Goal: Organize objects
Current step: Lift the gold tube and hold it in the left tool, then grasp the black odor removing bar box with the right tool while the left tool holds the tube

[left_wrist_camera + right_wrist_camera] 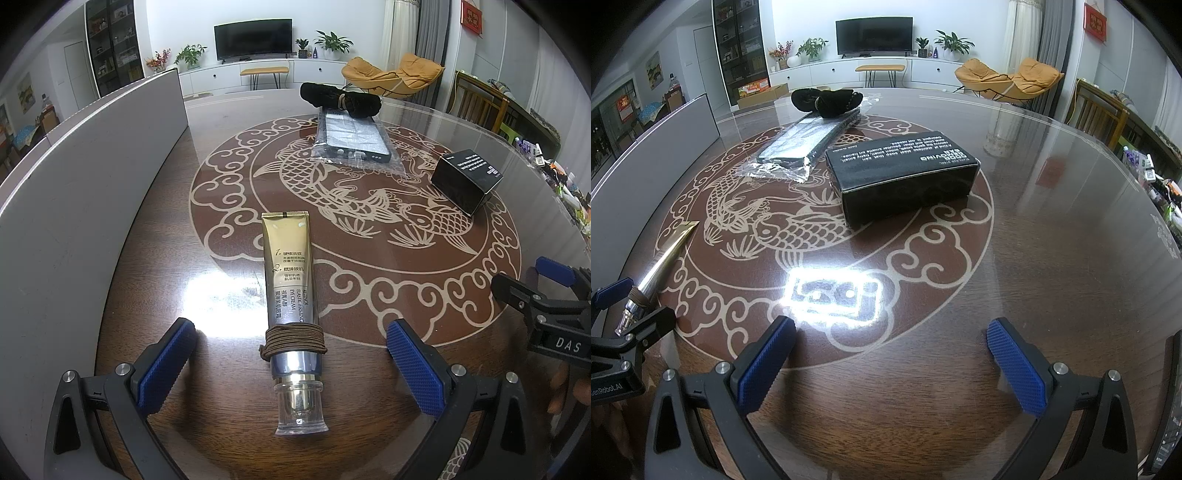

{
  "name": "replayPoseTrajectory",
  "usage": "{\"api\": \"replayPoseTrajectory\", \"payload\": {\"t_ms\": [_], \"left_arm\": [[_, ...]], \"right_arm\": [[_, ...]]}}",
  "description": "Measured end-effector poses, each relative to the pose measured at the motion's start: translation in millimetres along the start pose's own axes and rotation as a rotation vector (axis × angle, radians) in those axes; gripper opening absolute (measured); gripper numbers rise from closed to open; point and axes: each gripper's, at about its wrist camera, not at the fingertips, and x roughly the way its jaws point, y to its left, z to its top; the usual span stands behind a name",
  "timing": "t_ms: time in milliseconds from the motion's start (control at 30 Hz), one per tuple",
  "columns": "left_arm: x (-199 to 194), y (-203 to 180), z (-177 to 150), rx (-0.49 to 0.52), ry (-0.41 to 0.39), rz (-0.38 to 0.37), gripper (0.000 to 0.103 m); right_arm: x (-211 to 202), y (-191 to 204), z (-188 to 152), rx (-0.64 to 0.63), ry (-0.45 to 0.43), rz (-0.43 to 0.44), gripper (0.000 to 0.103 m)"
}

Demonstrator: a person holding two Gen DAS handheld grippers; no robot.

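Observation:
A gold and silver cream tube [291,295] with a clear cap and a brown hair tie [293,339] wound round its neck lies on the table, cap end between the spread blue pads of my left gripper [291,339], which is open and not touching it. My right gripper [892,350] is open over bare table, a black box [901,173] lying beyond it. The same black box [467,179] shows at the right in the left wrist view. A bagged phone case [351,138] and a black cloth roll [340,99] lie farther back.
A grey board [74,177] stands along the table's left side. The dark brown table [1052,258] has a fish pattern and a glossy top. Small clutter [1156,192] lines the right edge. The right gripper [543,299] shows at the left wrist view's right edge.

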Motion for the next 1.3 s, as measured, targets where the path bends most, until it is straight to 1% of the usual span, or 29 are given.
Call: {"api": "replayPoseTrajectory", "payload": {"t_ms": [100,167,200,233,267,333,400,467,500,567,633,700,767,800,833,900,1100,1133,1167,1200,1300], "left_arm": [[0,0,0,-0.001,0.000,0.000,0.103],[0,0,0,-0.001,0.000,0.000,0.103],[0,0,0,-0.001,0.000,0.000,0.103],[0,0,0,-0.001,0.000,0.000,0.103],[0,0,0,-0.001,0.000,0.000,0.103],[0,0,0,-0.001,0.000,0.000,0.103],[1,0,0,-0.001,0.000,0.000,0.103],[1,0,0,-0.001,0.000,0.000,0.103],[1,0,1,0.000,0.000,-0.001,0.103],[1,-1,1,0.002,-0.001,-0.002,0.103],[1,-1,1,0.003,-0.001,-0.002,0.103],[0,-1,1,0.002,-0.001,-0.002,0.103],[1,-1,1,0.002,0.000,-0.002,0.103],[1,-2,1,0.002,-0.001,-0.002,0.103],[0,-1,1,0.002,-0.001,-0.002,0.103],[0,-2,2,0.002,-0.001,-0.001,0.103],[0,-1,2,0.002,-0.001,-0.002,0.103],[0,-1,2,0.002,-0.001,-0.002,0.103],[0,-1,2,0.002,-0.001,-0.002,0.103],[1,-1,2,0.002,-0.001,-0.002,0.103],[0,0,2,0.002,-0.001,-0.002,0.103]], "right_arm": [[-2,-3,-3,0.001,0.000,0.002,0.103],[-5,-8,-4,0.030,0.025,-0.004,0.103],[-9,-13,-1,0.086,0.025,0.010,0.103],[-12,-20,6,0.159,0.016,0.048,0.103],[-14,-24,16,0.226,0.009,0.082,0.103],[-9,-29,40,0.325,0.003,0.118,0.103],[9,-33,66,0.441,0.046,0.127,0.103],[29,-35,88,0.542,0.069,0.104,0.103],[39,-34,97,0.570,0.080,0.076,0.103],[62,-30,110,0.587,0.146,0.011,0.103],[68,-21,117,0.533,0.146,-0.071,0.103],[75,-14,116,0.452,0.168,-0.101,0.103],[79,-6,109,0.327,0.160,-0.152,0.103],[79,-1,105,0.251,0.121,-0.174,0.103],[78,0,100,0.200,0.077,-0.143,0.103],[77,-5,94,0.147,0.033,-0.102,0.103],[78,-15,87,0.070,0.015,-0.042,0.102],[75,-17,85,0.067,-0.003,-0.044,0.092],[70,-21,82,0.066,-0.035,-0.044,0.068],[67,-25,80,0.065,-0.047,-0.039,0.059],[60,-27,75,0.051,-0.049,-0.006,0.059]]}}
